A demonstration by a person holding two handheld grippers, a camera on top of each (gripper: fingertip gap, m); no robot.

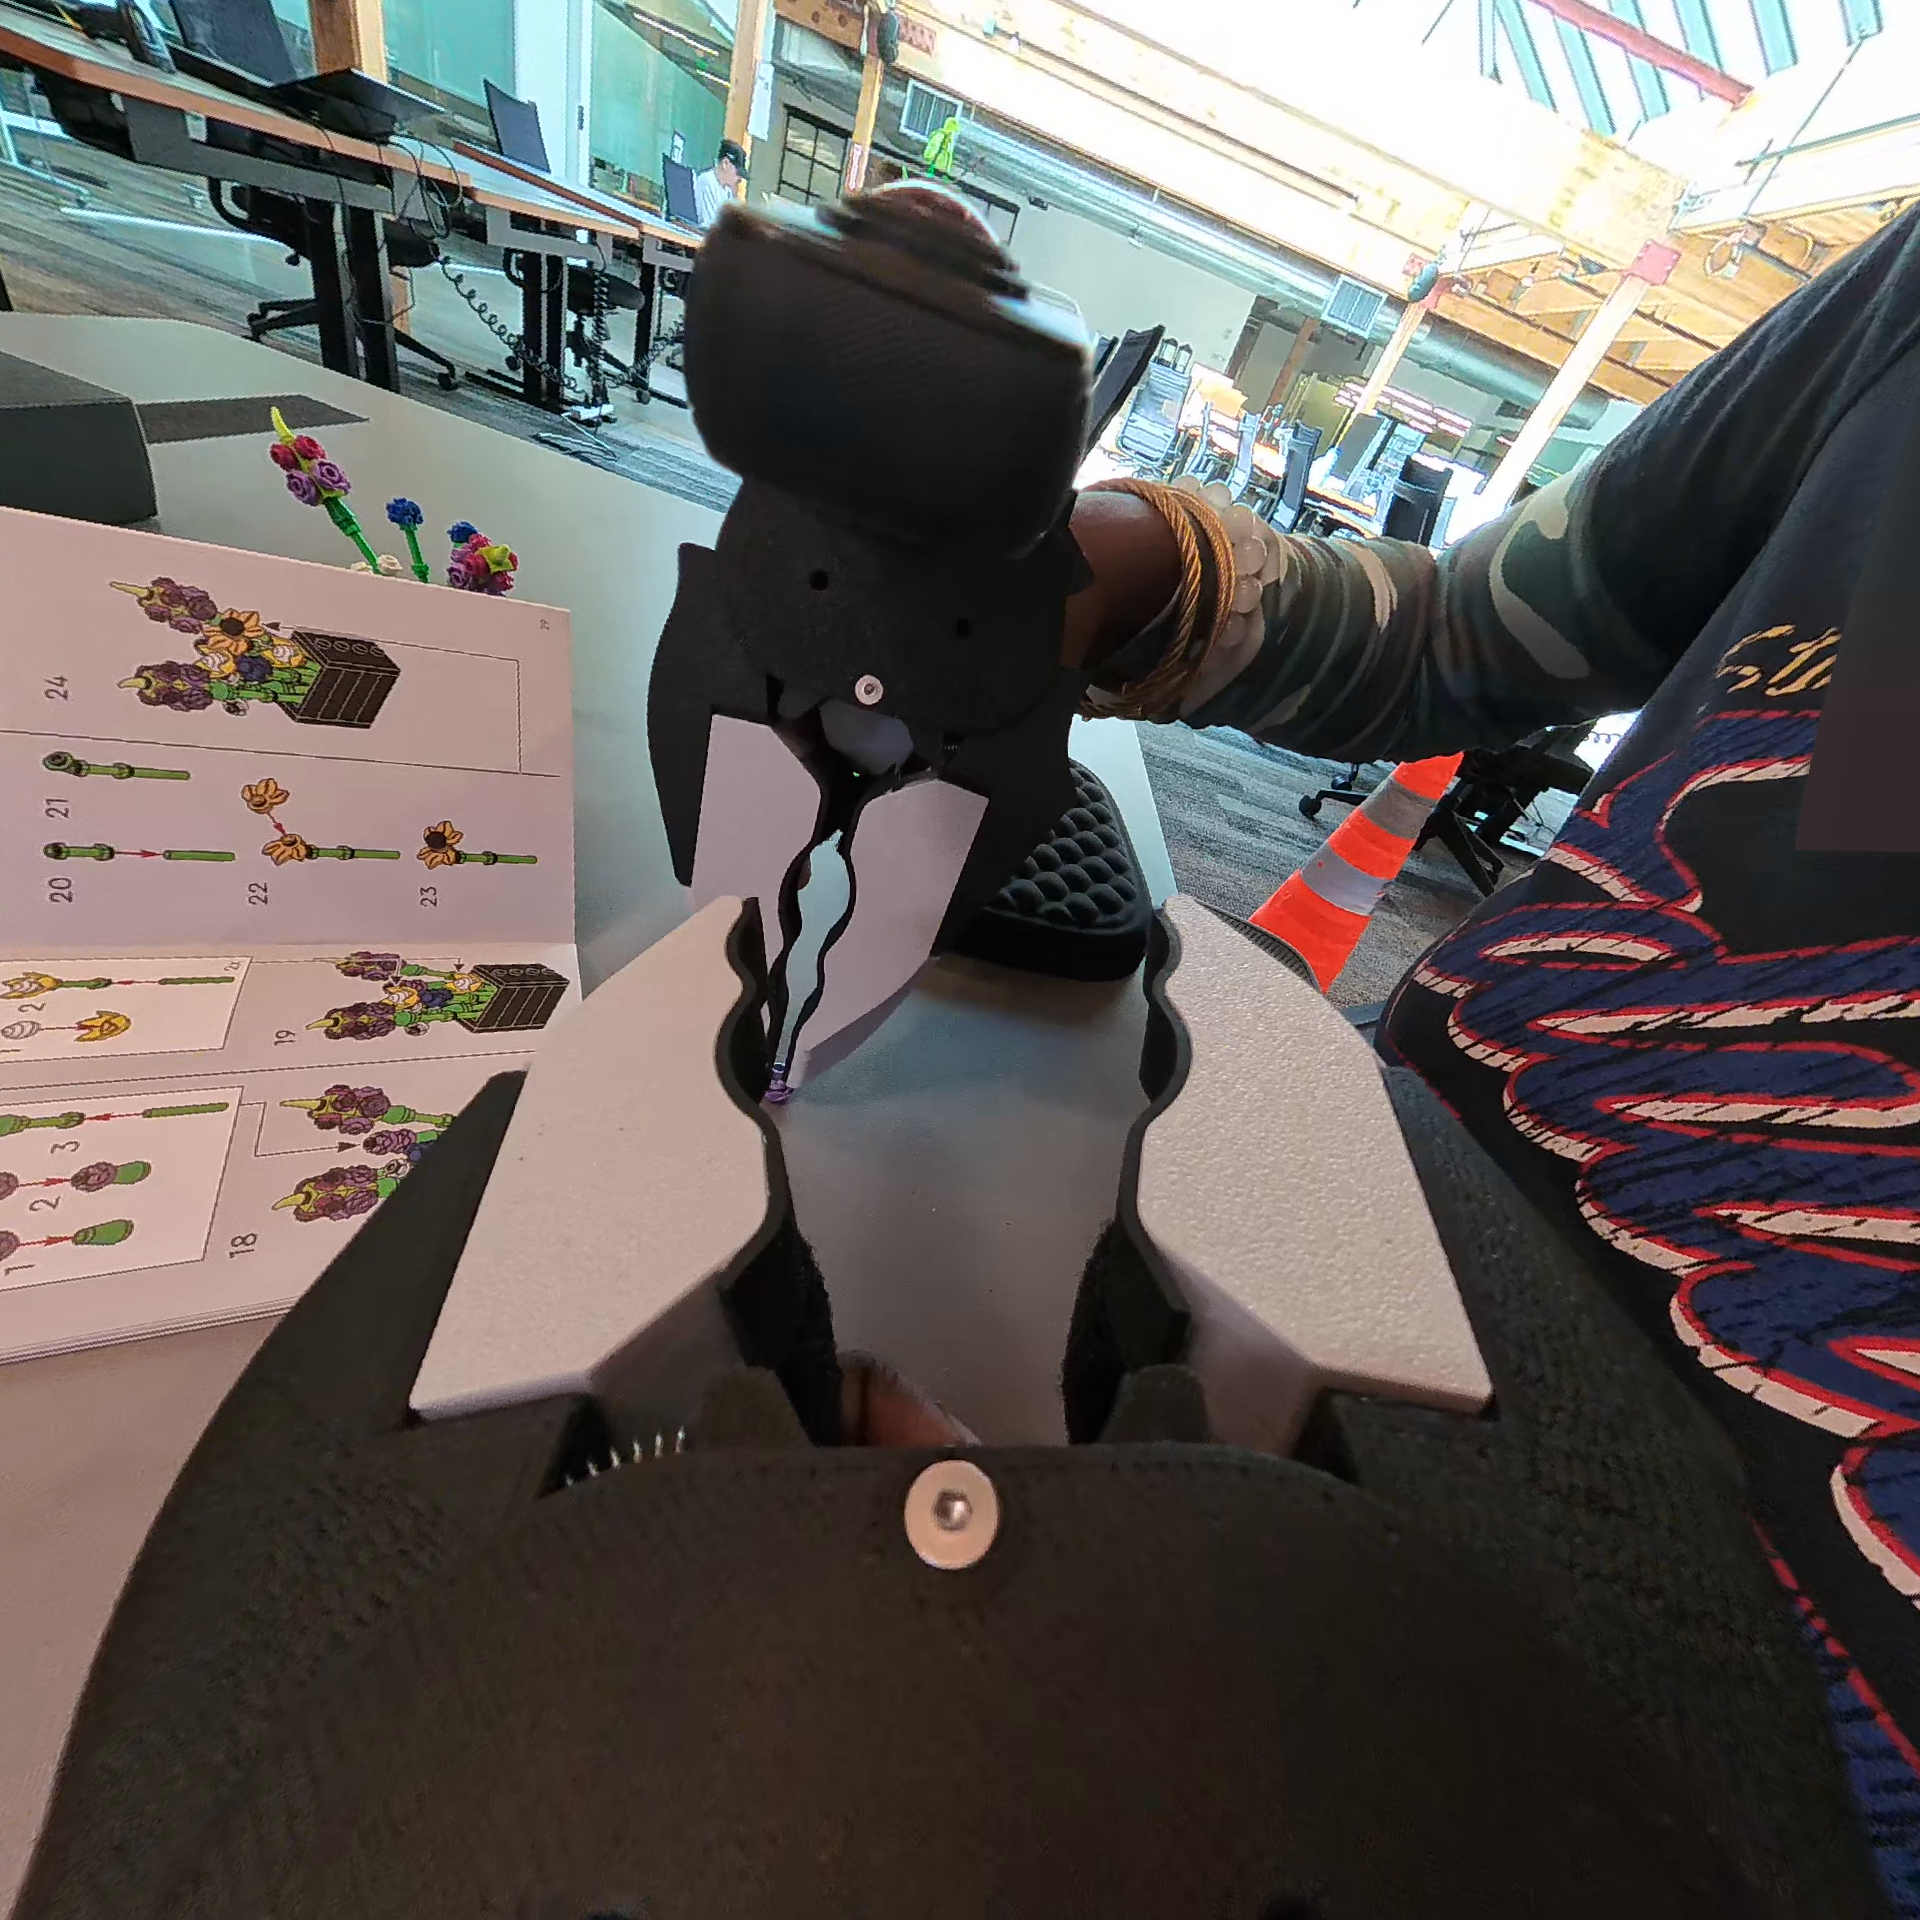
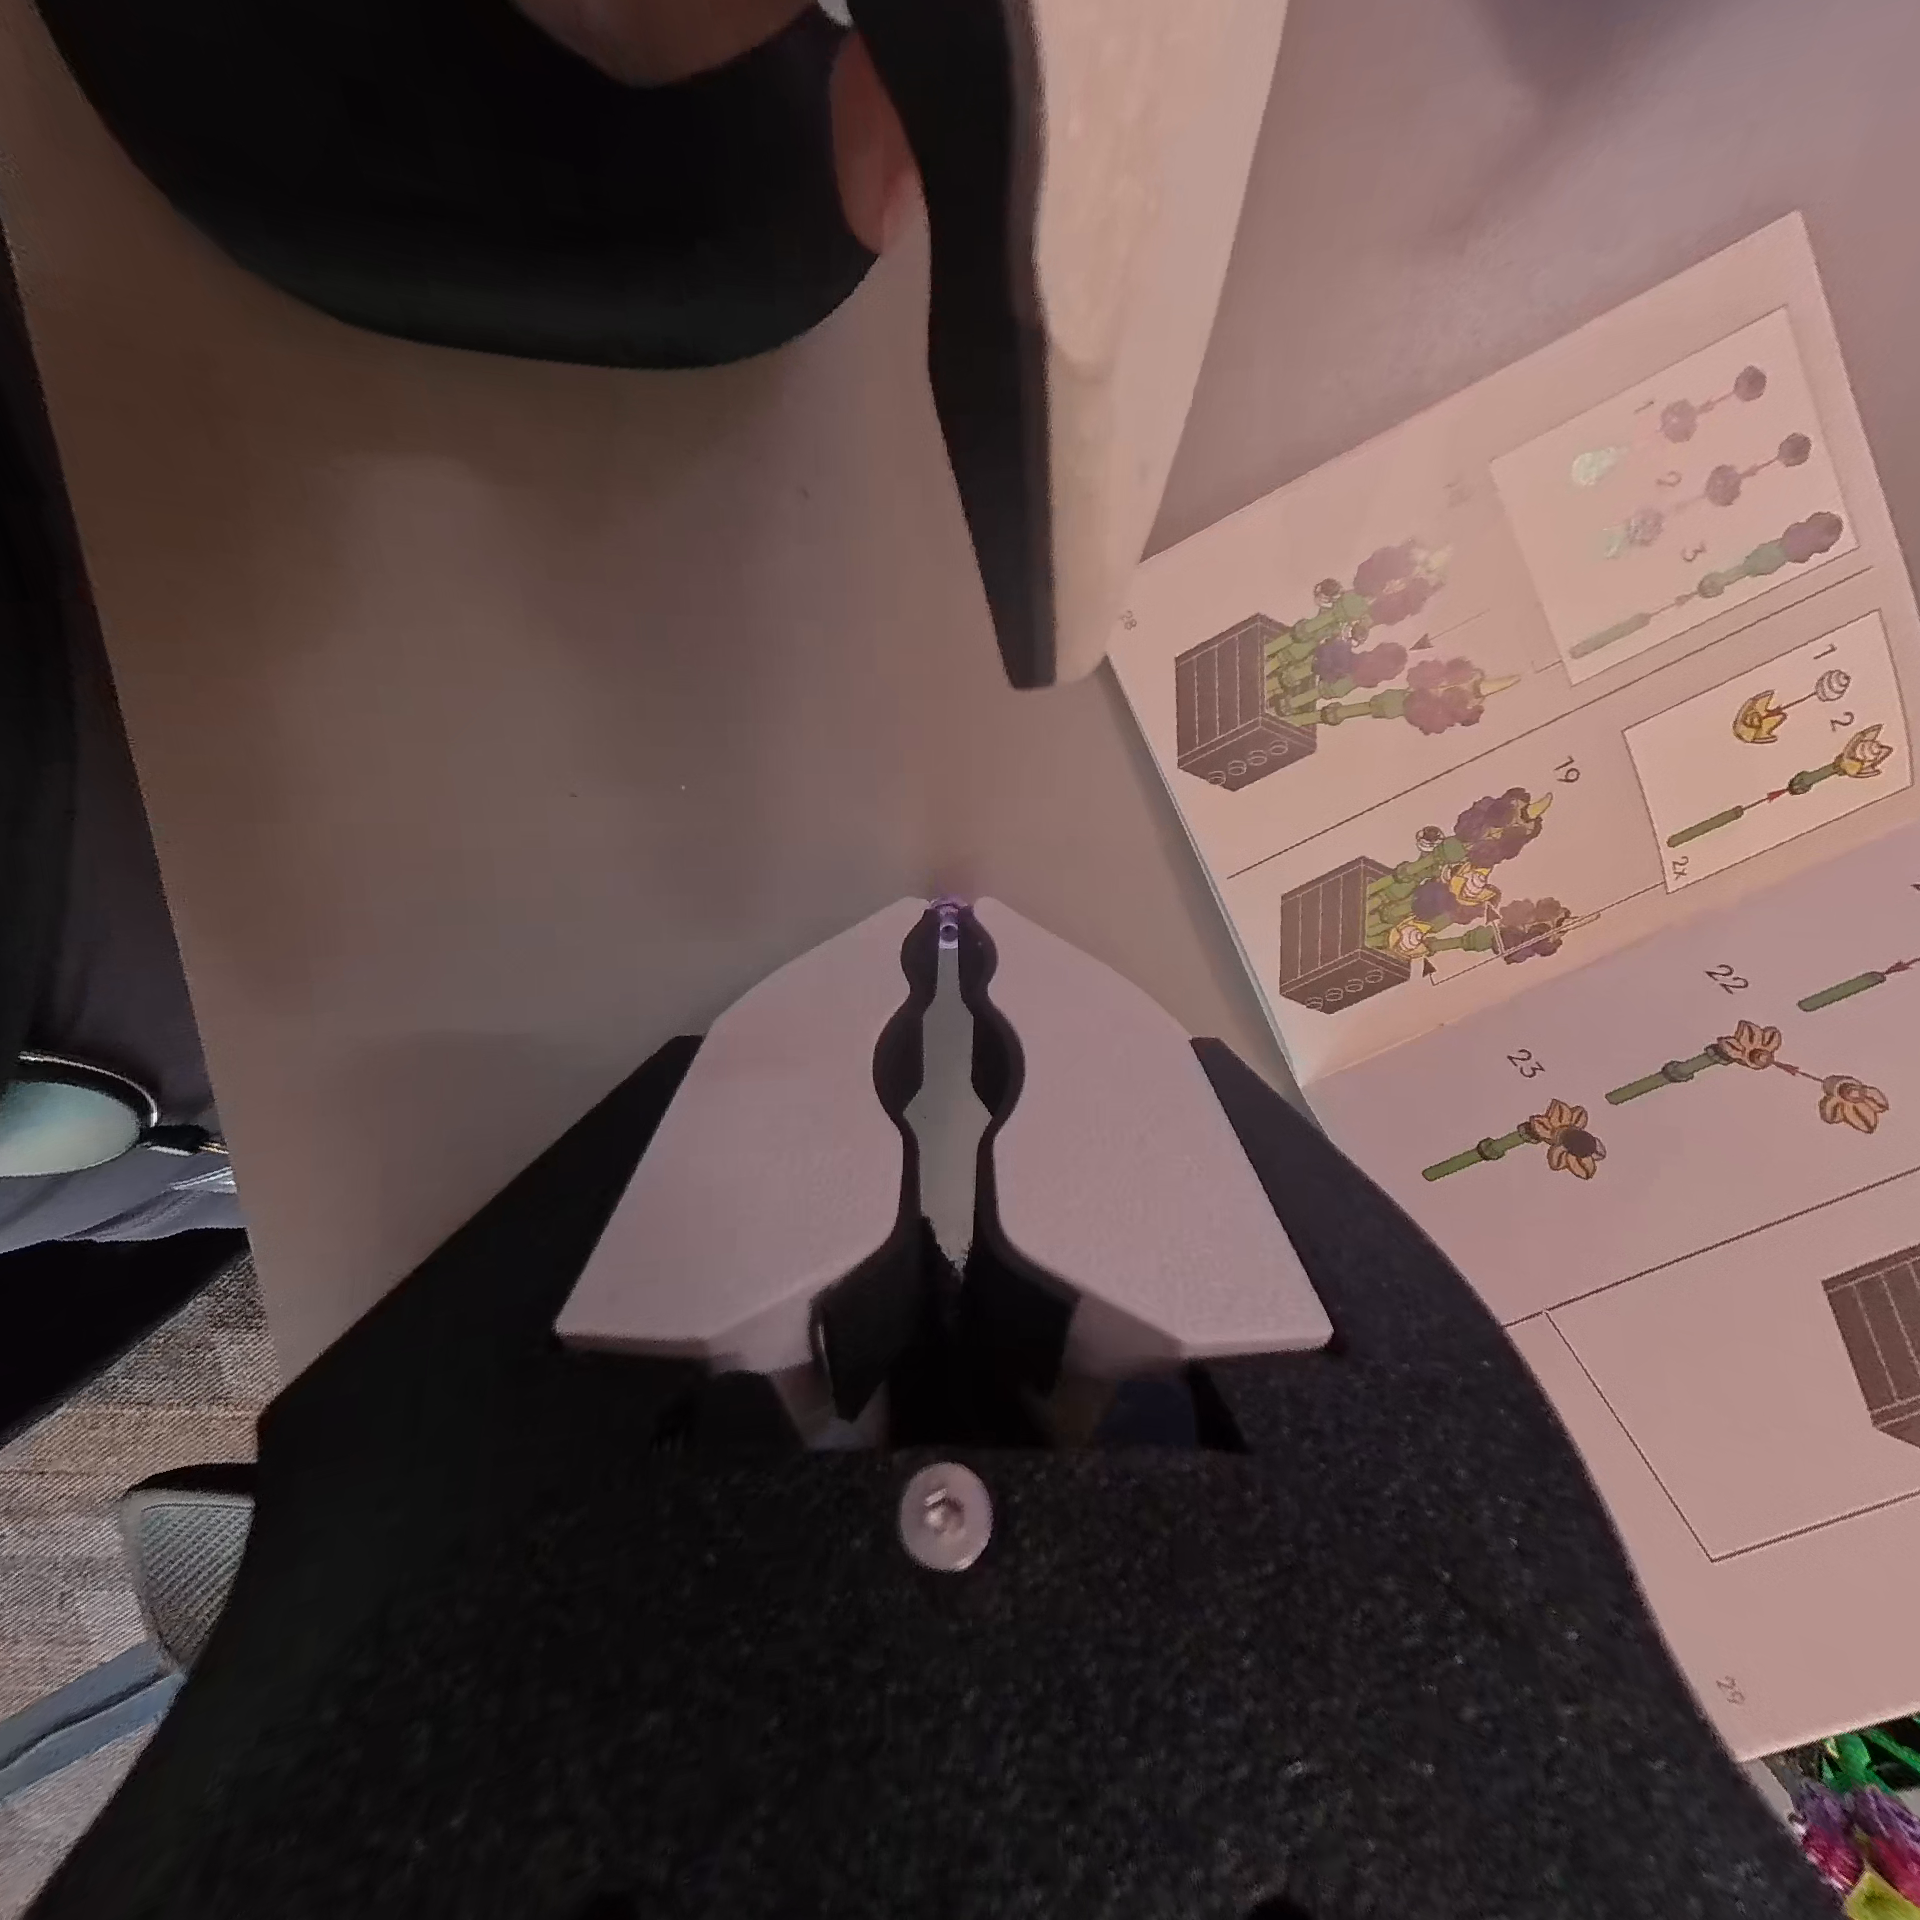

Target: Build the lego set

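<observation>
Tiny translucent purple lego piece [image 2: 948,918] pinched at tips of right gripper [image 1: 781,1075], touching grey tabletop. Small built lego flower stems [image 1: 343,499], purple, magenta and blue blooms on green stalks, upright beyond far edge of open paper instruction booklet [image 1: 281,790]. More purple and green lego pieces [image 2: 1860,1834] past booklet's corner, blurred.

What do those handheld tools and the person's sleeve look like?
Each black, rough-textured plastic tool, left and right, has pale grey fingers with wavy black inner edges and a silver screw. The person wears a camouflage sleeve, gold and beaded bracelets.
</observation>
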